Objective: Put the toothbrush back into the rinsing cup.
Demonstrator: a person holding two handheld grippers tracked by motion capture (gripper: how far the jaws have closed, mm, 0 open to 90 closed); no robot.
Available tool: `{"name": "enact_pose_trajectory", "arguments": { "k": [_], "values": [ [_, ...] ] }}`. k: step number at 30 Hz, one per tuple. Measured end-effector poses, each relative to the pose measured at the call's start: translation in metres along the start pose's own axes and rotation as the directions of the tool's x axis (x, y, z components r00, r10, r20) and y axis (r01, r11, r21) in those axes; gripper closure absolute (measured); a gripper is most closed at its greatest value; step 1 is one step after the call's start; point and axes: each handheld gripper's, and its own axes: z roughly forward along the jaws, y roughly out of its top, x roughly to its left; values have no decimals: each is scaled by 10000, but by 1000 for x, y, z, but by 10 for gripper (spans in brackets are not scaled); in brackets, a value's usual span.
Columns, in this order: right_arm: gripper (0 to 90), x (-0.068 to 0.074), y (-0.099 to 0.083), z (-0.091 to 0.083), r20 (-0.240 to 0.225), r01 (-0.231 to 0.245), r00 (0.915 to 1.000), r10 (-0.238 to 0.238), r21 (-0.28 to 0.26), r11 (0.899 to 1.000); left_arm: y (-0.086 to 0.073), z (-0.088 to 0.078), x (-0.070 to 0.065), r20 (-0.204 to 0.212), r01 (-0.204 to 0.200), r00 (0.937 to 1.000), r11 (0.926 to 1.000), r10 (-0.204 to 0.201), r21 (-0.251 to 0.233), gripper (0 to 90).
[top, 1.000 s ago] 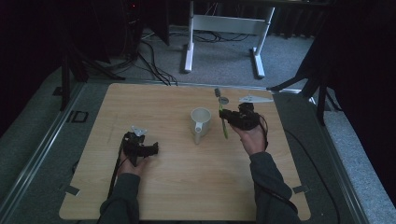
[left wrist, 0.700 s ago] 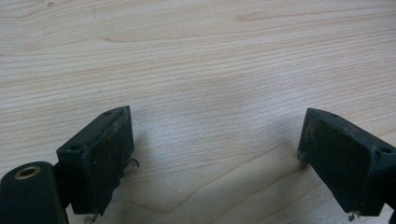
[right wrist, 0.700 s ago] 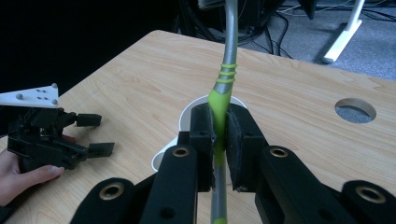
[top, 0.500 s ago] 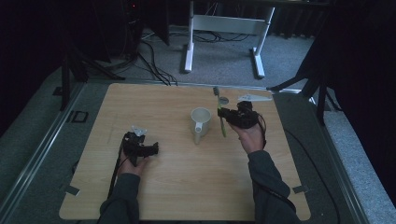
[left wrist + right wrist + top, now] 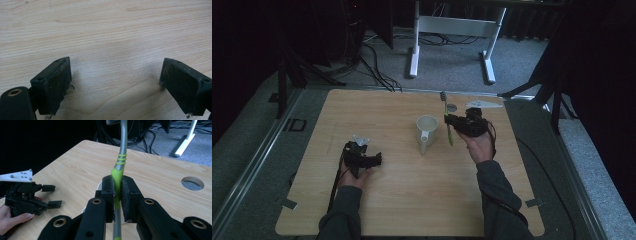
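Green-and-grey toothbrush stands clamped upright in the right gripper, jaws pressed tight on its handle, just beside the white ceramic mug at its three o'clock. Left gripper rests on the pale wooden surface at the mug's eight o'clock, jaws spread wide, empty.

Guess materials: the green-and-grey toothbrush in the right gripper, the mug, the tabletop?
Toothbrush: looks like moulded plastic, glossy grey shaft with a soft-looking lime green grip section and ribbed rings. Mug: probably glazed ceramic, off-white and smooth, though plastic cannot be ruled out. Tabletop: light wood grain, matte and very even, so likely laminate or veneer rather than solid wood.
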Motion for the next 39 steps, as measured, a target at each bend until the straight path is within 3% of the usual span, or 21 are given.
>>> {"name": "enact_pose_trajectory", "arguments": {
  "k": [39],
  "values": [
    [816, 8, 9, 10, -373, 5, 9993, -33, -735, 9973, 0, 0, 0, 4, -12, 10000, 10000, 12, 9, 109]
  ]
}}
